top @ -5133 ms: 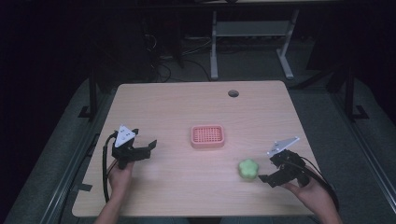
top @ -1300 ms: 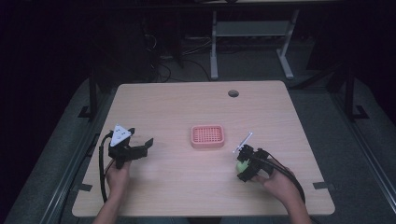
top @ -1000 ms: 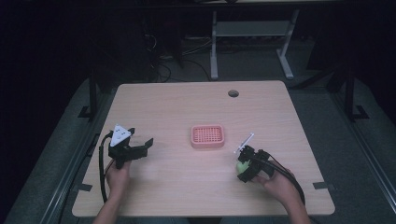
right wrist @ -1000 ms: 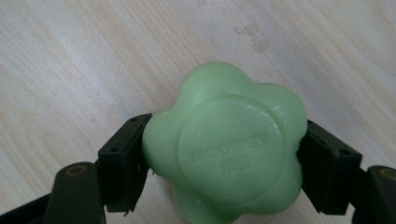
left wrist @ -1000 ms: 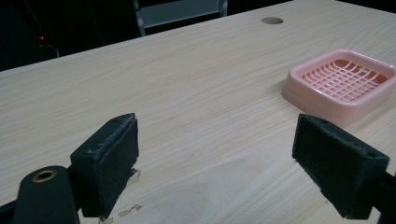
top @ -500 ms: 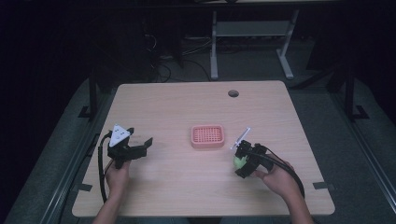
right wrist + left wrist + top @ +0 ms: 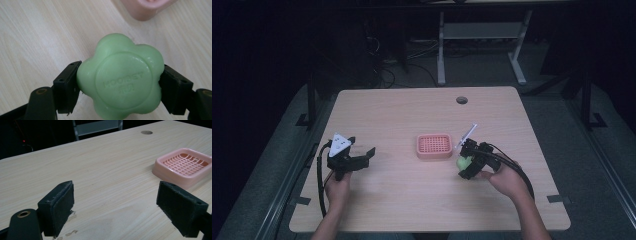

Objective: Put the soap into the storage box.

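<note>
Green soap got grabbed, right of centre in the high view

The right gripper (image 7: 468, 164) pinched the flower-shaped green soap (image 7: 120, 78) just beside the pink tray (image 7: 434, 146). Over at the left, the left gripper (image 7: 357, 161) sat spread wide, holding nothing, above the table (image 7: 412, 115).

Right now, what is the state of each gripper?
Left gripper: open, holding nothing, over the table.
Right gripper: closed on the green soap, beside the pink dish.
</note>
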A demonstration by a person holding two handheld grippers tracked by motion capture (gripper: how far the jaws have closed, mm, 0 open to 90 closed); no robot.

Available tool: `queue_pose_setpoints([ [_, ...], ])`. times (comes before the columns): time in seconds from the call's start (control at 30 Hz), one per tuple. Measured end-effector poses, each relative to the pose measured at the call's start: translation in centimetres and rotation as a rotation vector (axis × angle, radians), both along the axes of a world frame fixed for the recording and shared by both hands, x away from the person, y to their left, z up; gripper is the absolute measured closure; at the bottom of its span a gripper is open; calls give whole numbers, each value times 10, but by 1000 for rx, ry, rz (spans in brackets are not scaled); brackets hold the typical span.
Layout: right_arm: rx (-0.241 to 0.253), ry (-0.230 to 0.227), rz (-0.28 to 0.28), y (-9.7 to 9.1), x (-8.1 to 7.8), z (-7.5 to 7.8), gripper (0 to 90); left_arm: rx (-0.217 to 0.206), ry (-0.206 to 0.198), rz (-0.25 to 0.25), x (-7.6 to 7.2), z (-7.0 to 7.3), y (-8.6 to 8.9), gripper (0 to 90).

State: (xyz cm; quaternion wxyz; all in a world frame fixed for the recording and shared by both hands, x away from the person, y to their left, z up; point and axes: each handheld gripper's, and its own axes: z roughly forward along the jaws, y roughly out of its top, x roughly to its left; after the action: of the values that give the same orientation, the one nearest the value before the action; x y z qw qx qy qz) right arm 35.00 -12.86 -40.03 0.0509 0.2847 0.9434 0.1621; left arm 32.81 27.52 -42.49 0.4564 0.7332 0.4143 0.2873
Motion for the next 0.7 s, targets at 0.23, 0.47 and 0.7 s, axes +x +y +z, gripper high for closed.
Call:
queue_pose_setpoints([
  [0.23,17,4,2,4,14,5,261,-6,6,3,0,-1,0,143],
  [0.47,30,9,-2,7,25,7,261,0,10,0,1,-1,0,143],
  [0.7,33,4,-11,9,33,11,261,-1,11,1,1,-1,0,143],
])
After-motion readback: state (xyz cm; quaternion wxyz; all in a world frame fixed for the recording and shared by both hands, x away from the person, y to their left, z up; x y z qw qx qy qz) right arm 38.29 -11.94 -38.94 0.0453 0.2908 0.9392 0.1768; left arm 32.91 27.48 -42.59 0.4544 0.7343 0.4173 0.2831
